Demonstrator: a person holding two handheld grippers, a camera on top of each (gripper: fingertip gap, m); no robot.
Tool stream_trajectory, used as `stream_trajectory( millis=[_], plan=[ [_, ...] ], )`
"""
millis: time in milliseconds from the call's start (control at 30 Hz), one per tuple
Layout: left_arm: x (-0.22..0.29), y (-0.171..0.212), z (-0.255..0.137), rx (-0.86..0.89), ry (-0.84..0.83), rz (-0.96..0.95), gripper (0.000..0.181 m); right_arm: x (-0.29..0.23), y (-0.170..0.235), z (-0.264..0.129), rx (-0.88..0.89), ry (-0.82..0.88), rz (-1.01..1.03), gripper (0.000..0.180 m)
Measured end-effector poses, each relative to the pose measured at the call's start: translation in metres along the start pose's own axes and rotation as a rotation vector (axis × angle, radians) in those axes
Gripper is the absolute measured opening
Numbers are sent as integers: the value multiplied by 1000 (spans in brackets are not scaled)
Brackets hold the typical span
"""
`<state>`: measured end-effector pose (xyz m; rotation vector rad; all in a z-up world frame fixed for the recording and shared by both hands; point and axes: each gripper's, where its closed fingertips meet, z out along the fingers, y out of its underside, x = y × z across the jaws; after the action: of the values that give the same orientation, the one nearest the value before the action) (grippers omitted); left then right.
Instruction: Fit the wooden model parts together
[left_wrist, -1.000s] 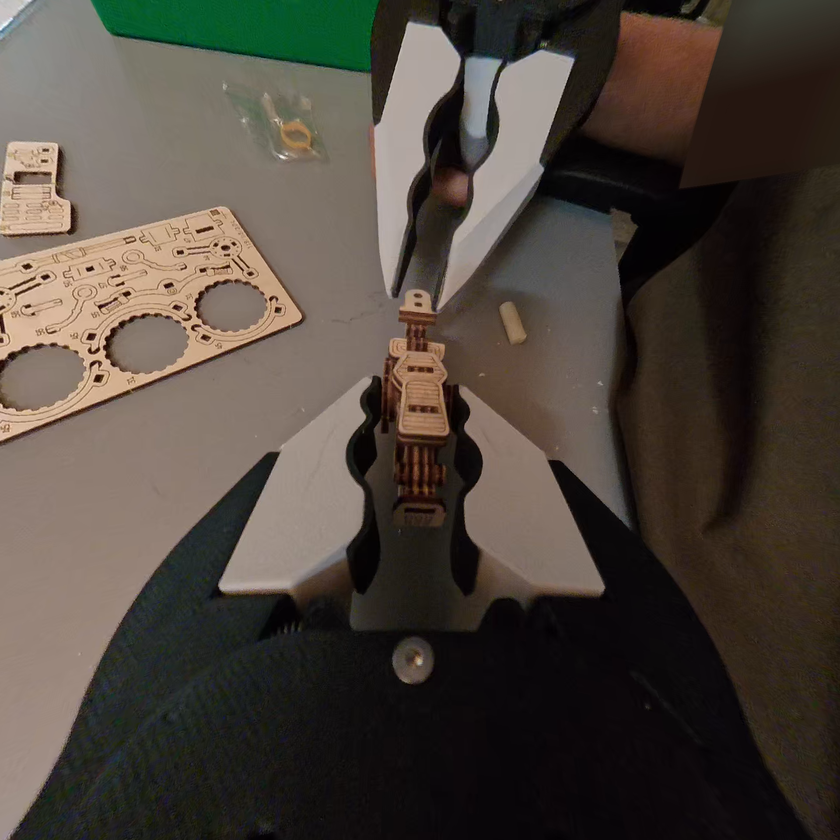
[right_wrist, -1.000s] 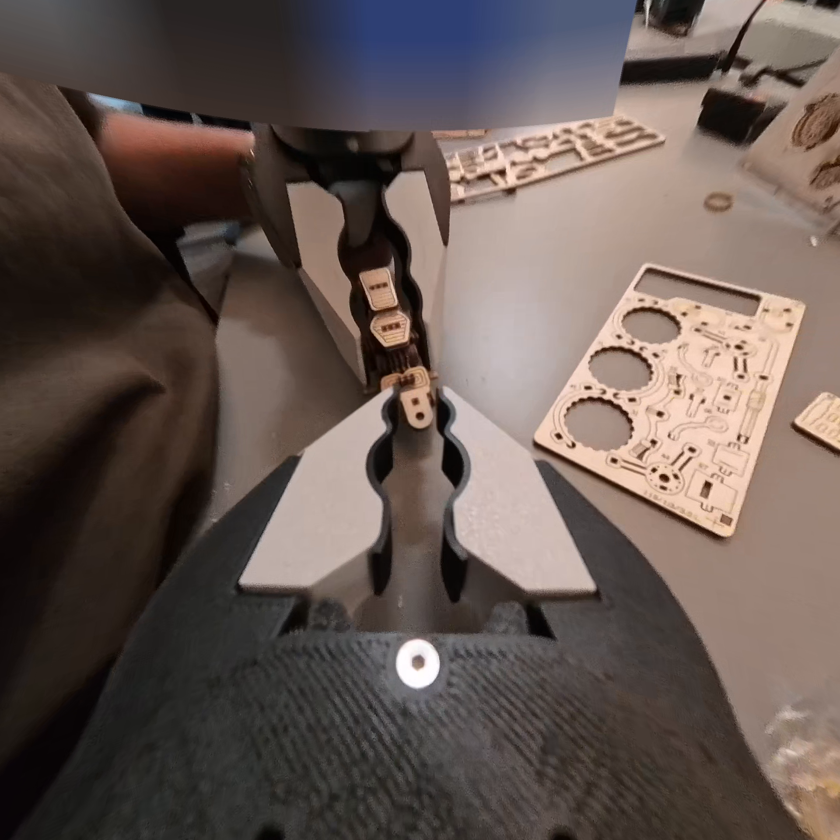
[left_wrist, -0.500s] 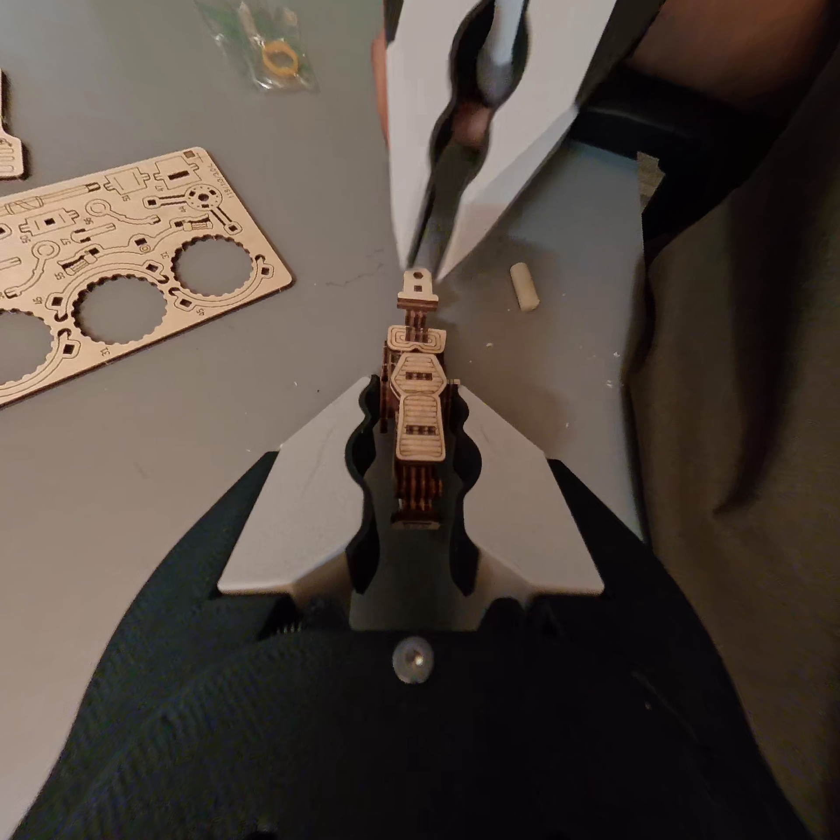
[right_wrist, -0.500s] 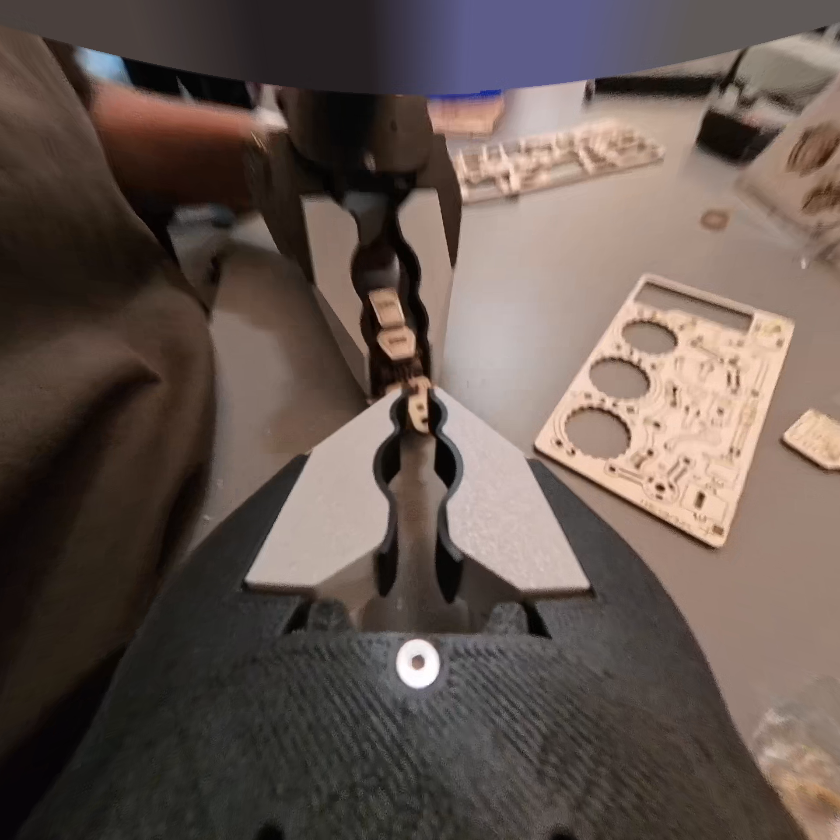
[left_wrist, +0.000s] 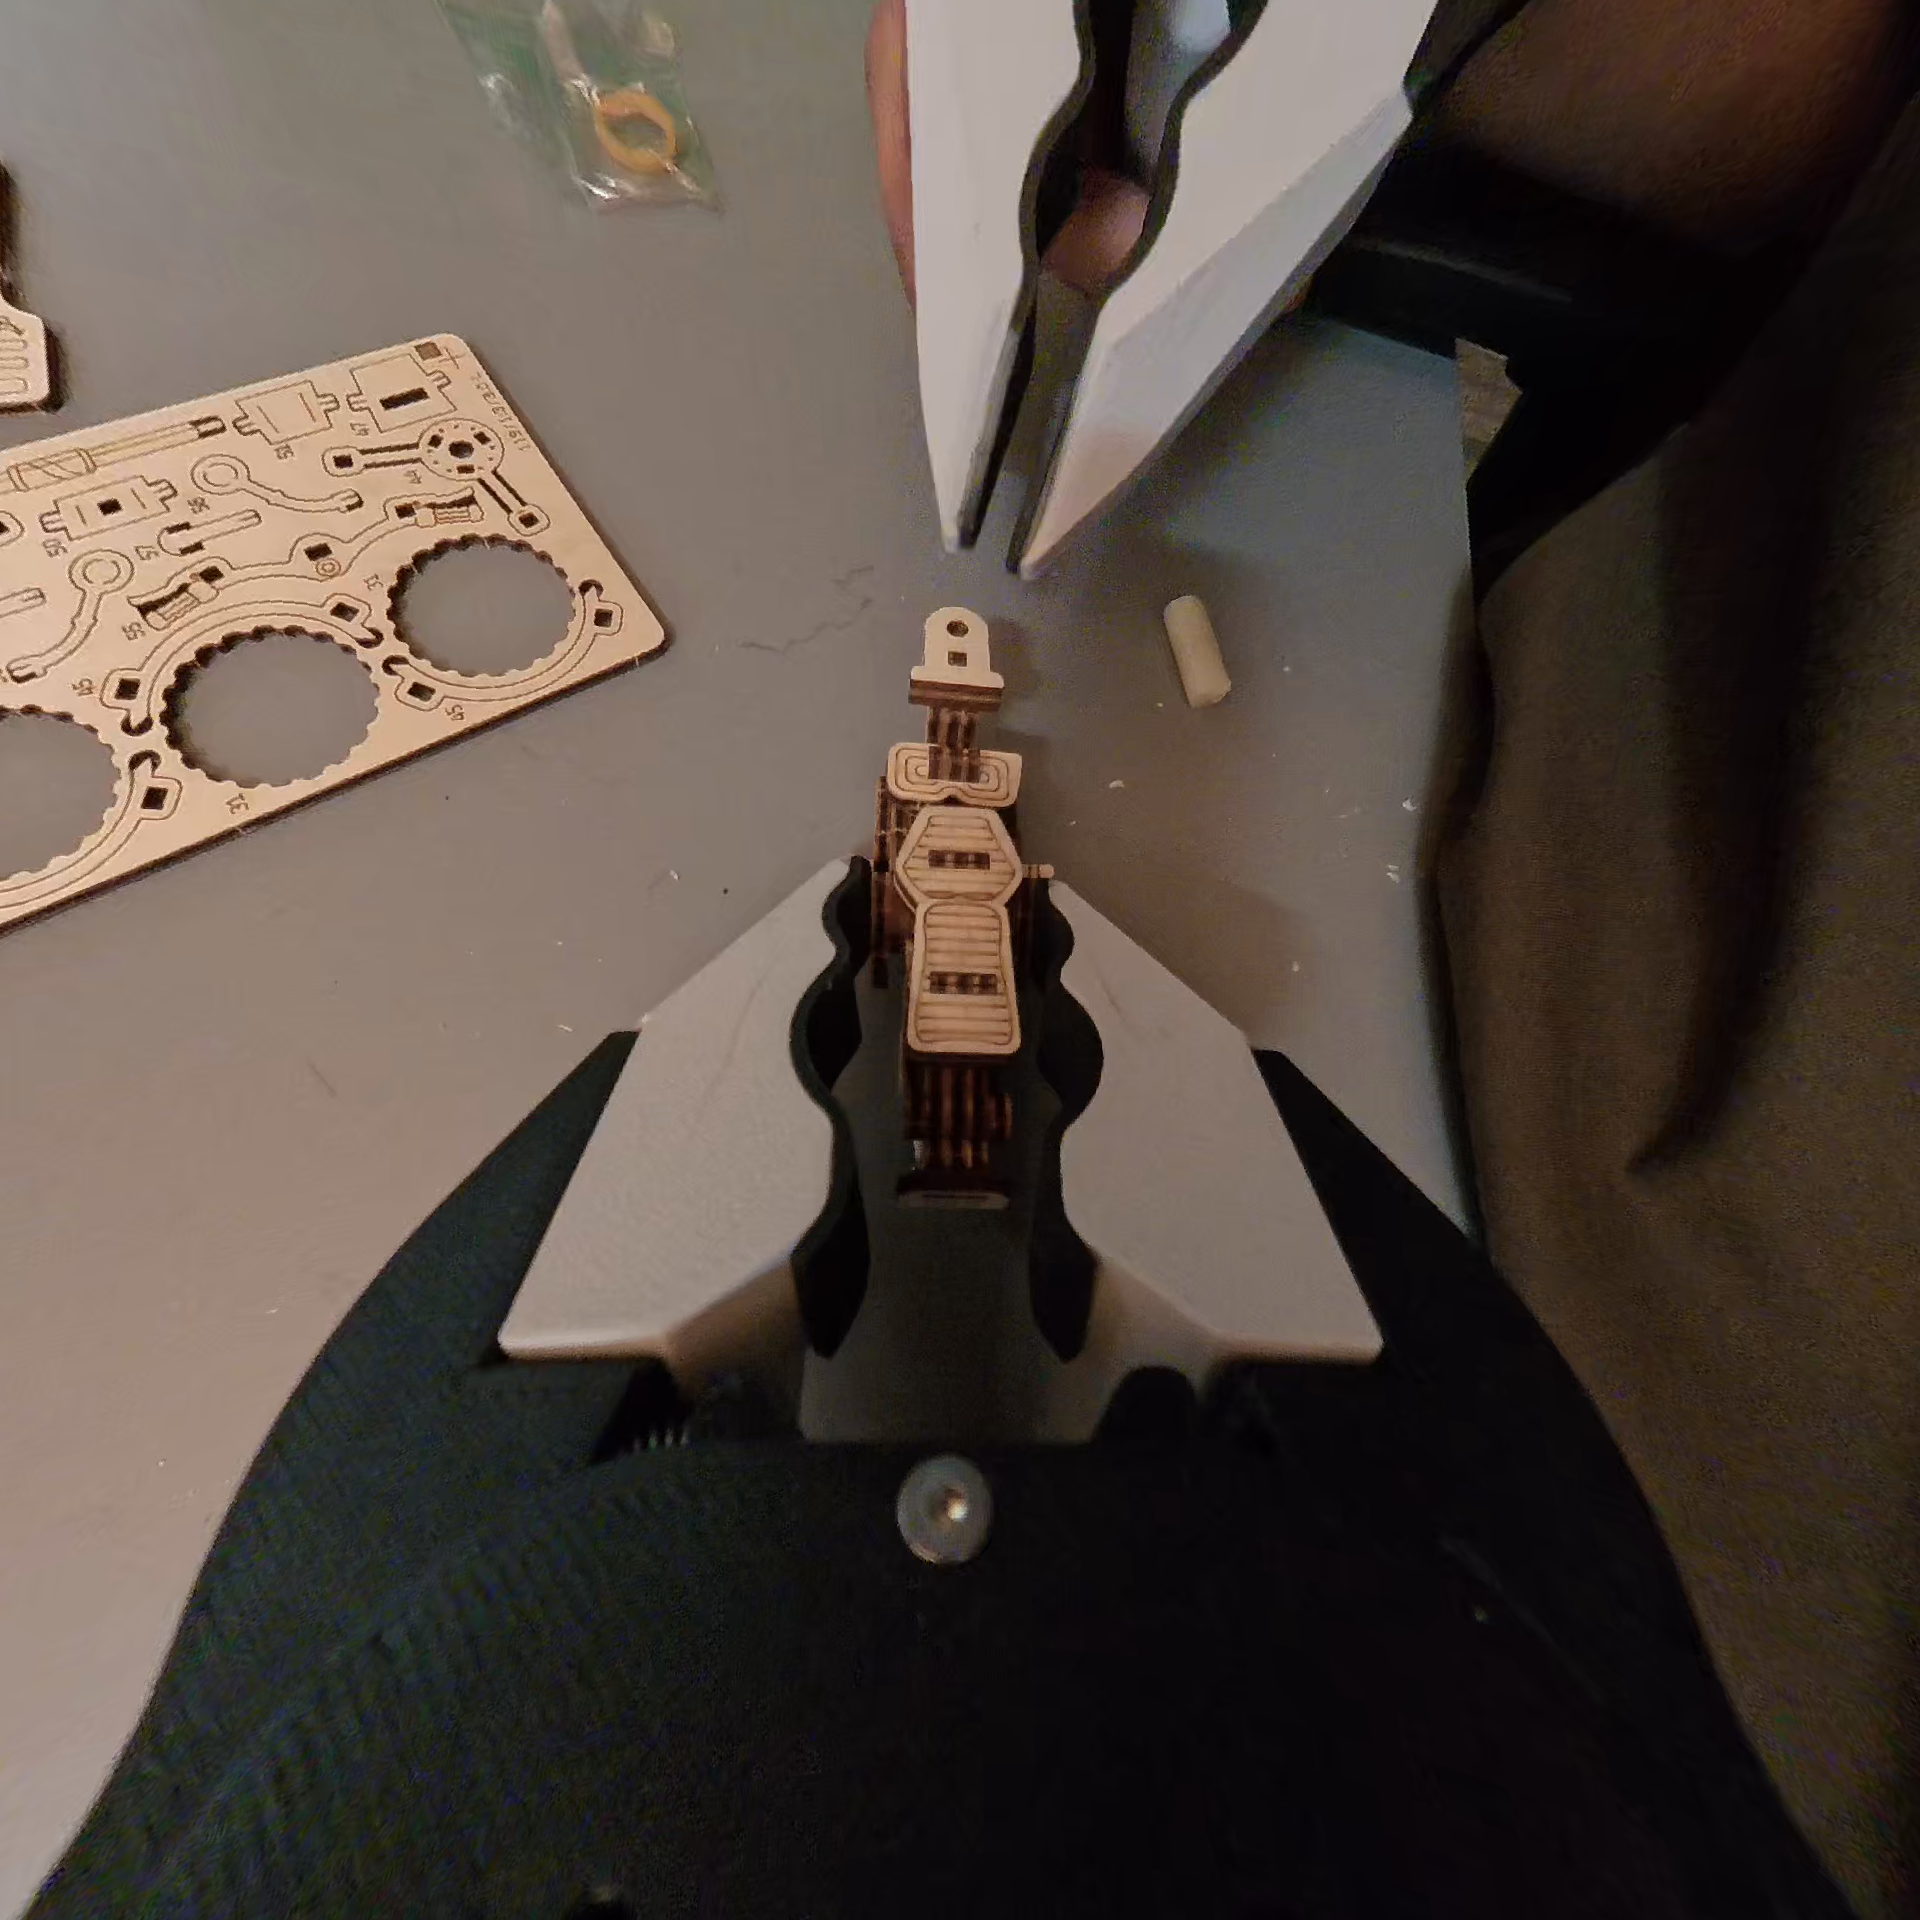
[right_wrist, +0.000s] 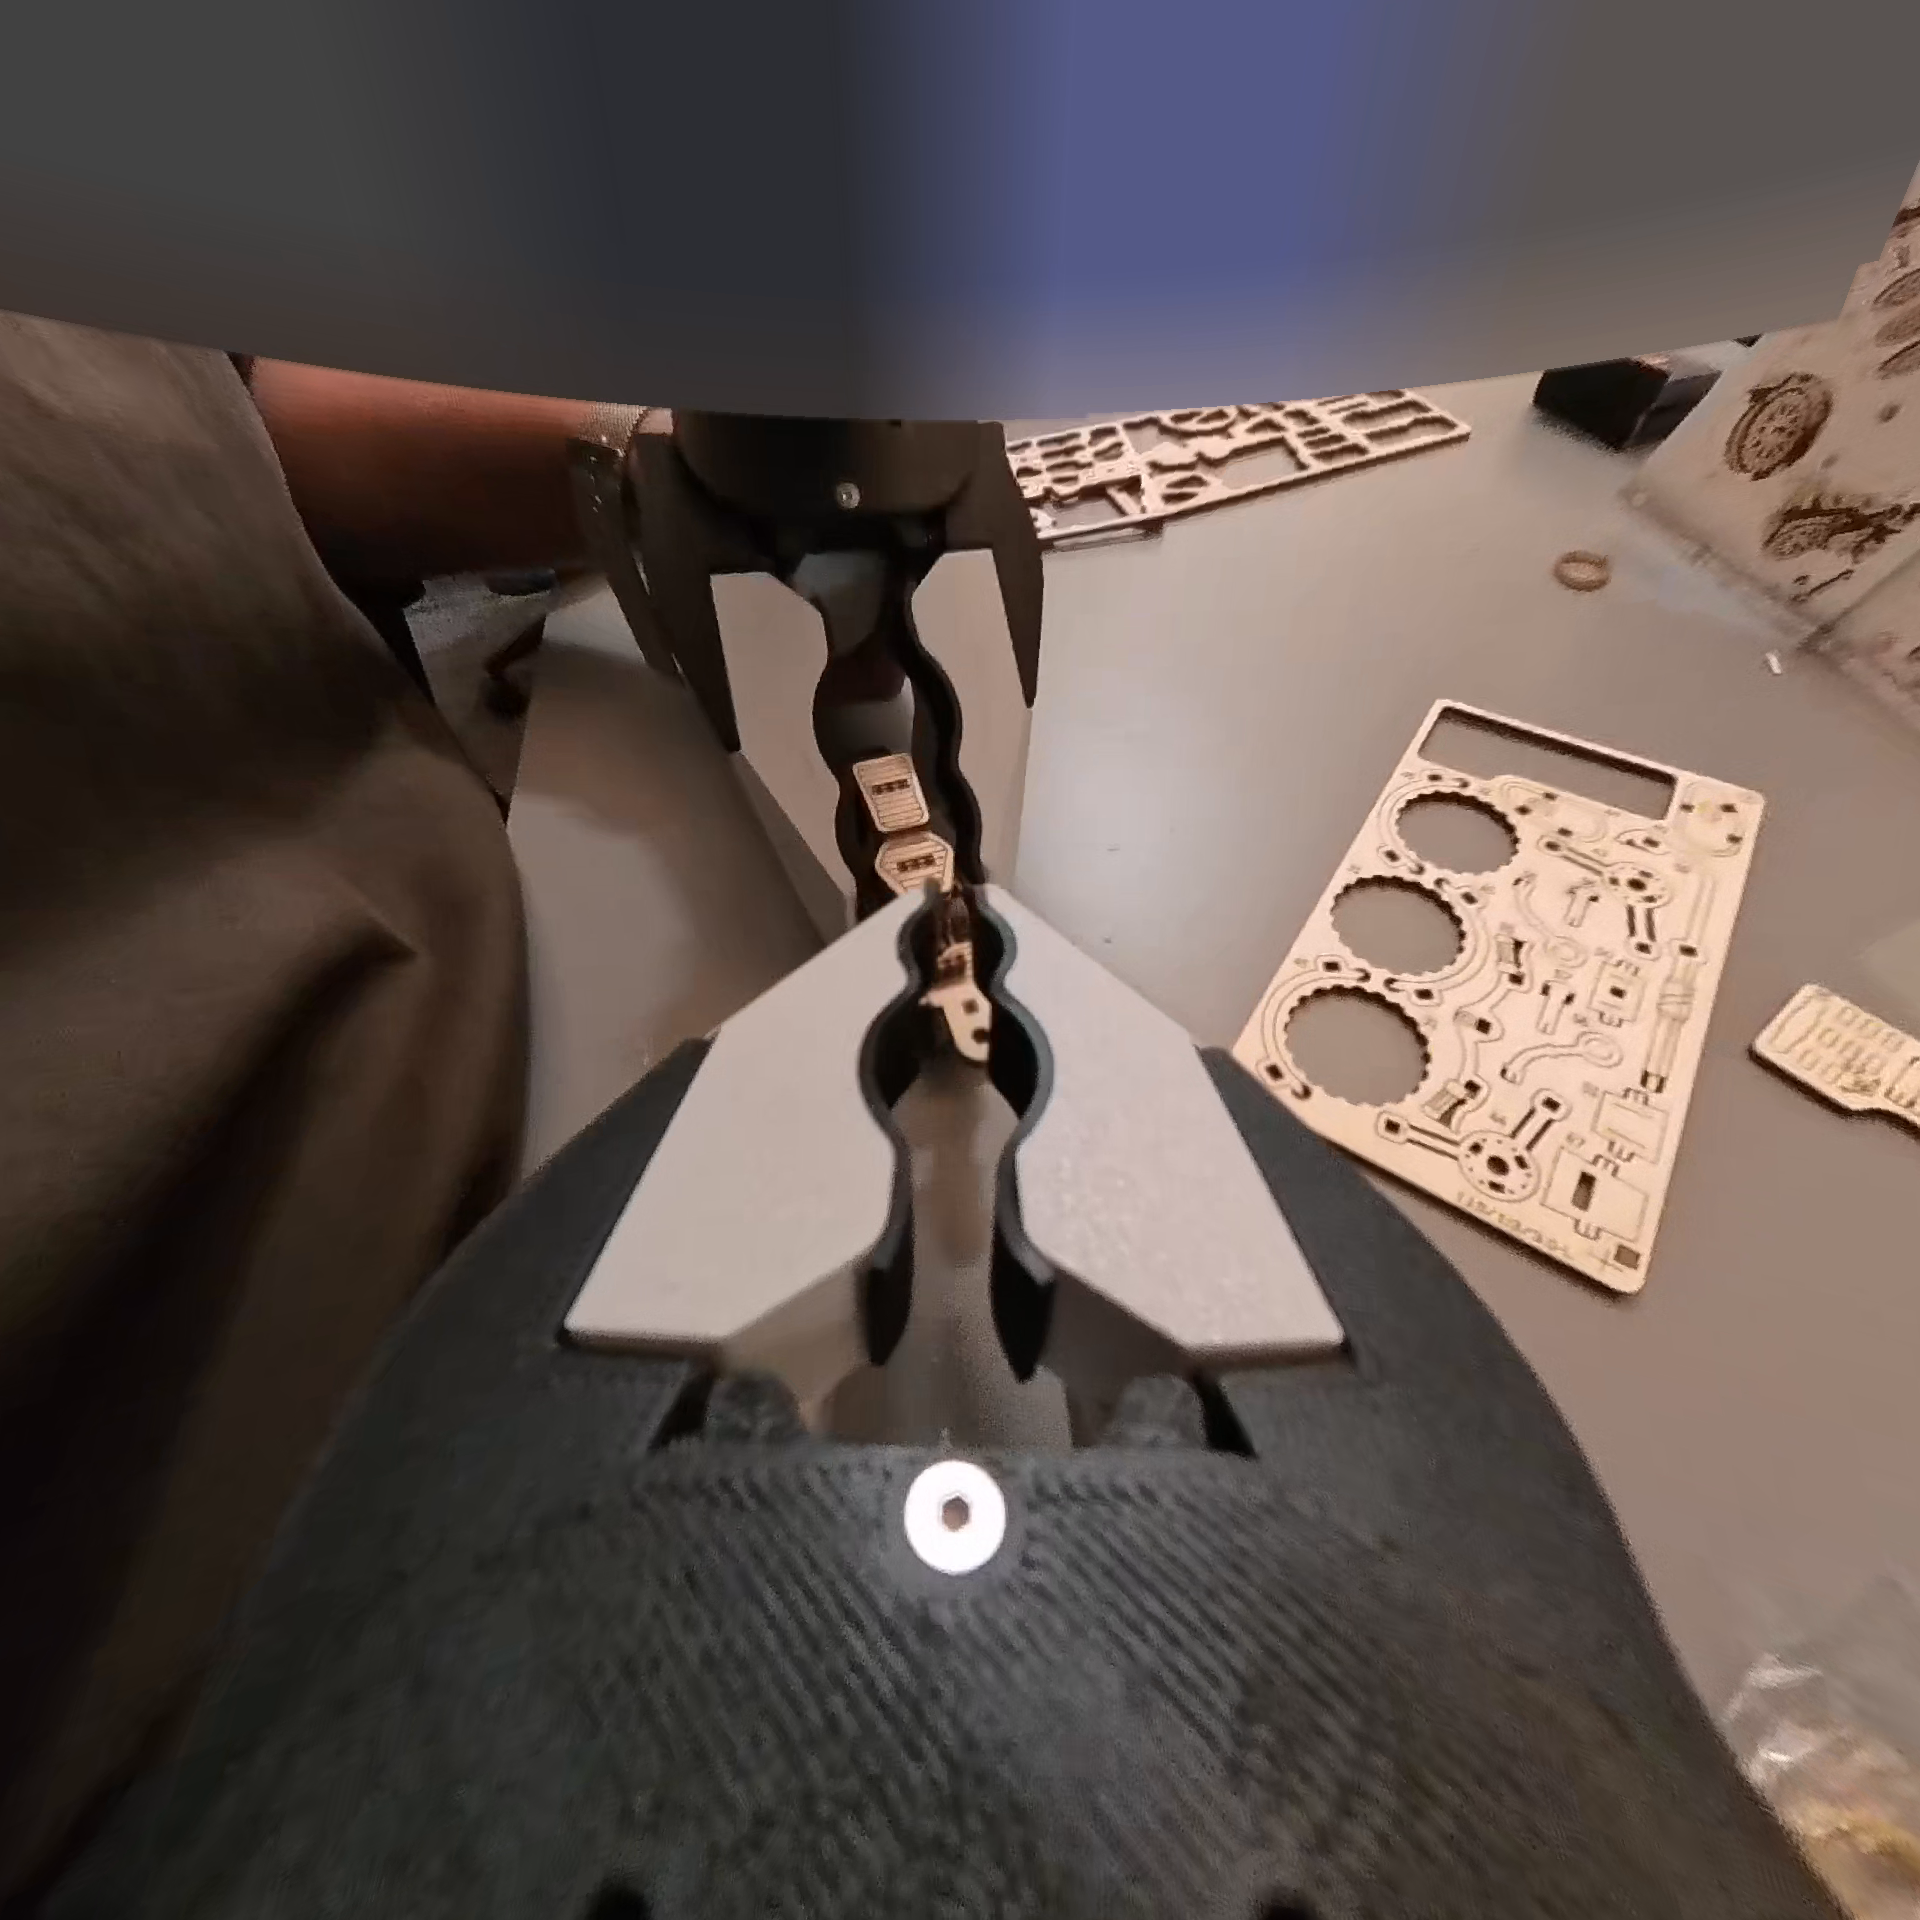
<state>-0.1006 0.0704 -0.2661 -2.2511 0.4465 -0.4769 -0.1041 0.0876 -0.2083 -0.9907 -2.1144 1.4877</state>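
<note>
My left gripper (left_wrist: 951, 883) is shut on the wooden model (left_wrist: 961, 935), a narrow layered body with two ribbed plates on top. A small holed tab (left_wrist: 958, 652) sticks out of the model's front end. My right gripper (left_wrist: 992, 556) points down at that tab from beyond it, a short gap away and not touching. Its jaws stand a narrow slit apart and hold nothing. In the right wrist view the tab (right_wrist: 964, 1003) shows through the slit between my right fingers (right_wrist: 790, 1122), and the model (right_wrist: 902, 831) sits in the left gripper beyond.
A punched-out parts sheet (left_wrist: 260, 644) lies left on the grey table (left_wrist: 416, 1039). A plastic bag with a yellow ring (left_wrist: 629, 130) and a small white peg (left_wrist: 1197, 665) lie near. A person's clothing (left_wrist: 1714, 1039) fills the right. Another sheet (right_wrist: 1226, 457) lies farther off. One gripper's finger ends stand about 6 cm off the other's.
My right gripper was closed on the tab at the model's tip. It has let go and drawn back from it. The tab stays on the model in my left gripper.
</note>
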Motion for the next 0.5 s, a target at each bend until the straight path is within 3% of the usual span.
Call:
stream_trajectory(
  millis=[133,267,367,500],
  plan=[
    [0,0,0,-1,1,0,29,3,24,8,-110,14,-7,2],
    [0,0,0,-1,-1,2,29,1,6,4,-33,17,-15,0],
    [0,0,0,-1,1,-1,29,2,24,9,-114,22,-20,4],
    [0,0,0,-1,-2,2,29,3,8,4,-50,39,-40,1]
  ],
)
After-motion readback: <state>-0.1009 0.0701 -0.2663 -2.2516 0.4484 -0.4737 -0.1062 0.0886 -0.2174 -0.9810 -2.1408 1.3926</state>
